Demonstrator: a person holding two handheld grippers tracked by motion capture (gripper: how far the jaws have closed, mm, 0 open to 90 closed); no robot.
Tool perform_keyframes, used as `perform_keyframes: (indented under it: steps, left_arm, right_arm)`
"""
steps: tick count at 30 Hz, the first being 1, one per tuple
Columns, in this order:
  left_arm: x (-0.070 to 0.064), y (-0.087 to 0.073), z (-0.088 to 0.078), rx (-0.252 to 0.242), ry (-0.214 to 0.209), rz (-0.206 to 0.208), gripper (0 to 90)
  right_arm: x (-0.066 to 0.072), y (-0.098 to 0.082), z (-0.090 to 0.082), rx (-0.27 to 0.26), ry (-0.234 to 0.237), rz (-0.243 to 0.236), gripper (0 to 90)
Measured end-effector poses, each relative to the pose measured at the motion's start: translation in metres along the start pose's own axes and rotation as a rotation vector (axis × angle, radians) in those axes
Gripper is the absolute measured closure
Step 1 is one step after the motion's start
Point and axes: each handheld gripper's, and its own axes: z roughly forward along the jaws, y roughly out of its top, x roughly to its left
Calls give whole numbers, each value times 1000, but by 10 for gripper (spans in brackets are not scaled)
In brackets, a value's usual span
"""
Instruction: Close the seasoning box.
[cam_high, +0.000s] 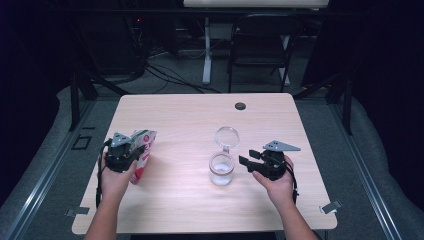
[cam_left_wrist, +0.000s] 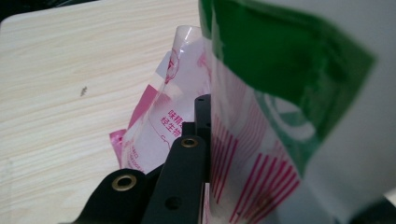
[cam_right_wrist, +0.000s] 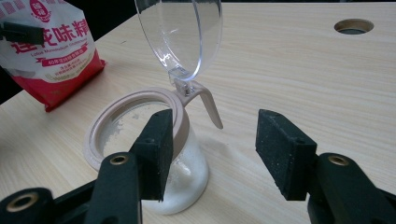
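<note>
A red-and-white bag (cam_high: 145, 142) with a green patch (cam_left_wrist: 280, 70) is lifted at the table's left, tilted. My left gripper (cam_high: 134, 149) is shut on the bag (cam_left_wrist: 243, 158), and one black finger (cam_left_wrist: 187, 163) presses against its side. A clear jar (cam_high: 221, 170) with white powder in its bottom stands in the middle, its round lid (cam_high: 227, 135) hinged up. My right gripper (cam_high: 246, 157) hangs open just right of the jar. In the right gripper view the jaws (cam_right_wrist: 212, 144) stand apart beside the jar's beige rim (cam_right_wrist: 100, 135), with the lid (cam_right_wrist: 182, 32) and the bag (cam_right_wrist: 46, 51) beyond.
The wooden table (cam_high: 190, 115) has a round cable hole (cam_high: 240, 106) near its far edge. A dark chair (cam_high: 260, 47) and a white desk leg (cam_high: 206, 50) stand behind the table. Metal clips (cam_high: 330, 206) sit at the near corners.
</note>
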Motion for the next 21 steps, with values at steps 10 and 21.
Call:
perform_keyframes:
  steps: [10, 21]
  left_arm:
    - [16, 17, -11, 14, 34, 4, 900]
    - [34, 46, -16, 51, 86, 38, 900]
  right_arm:
    - [-2, 1, -1, -9, 3, 11, 465]
    - [-3, 1, -2, -14, 6, 19, 465]
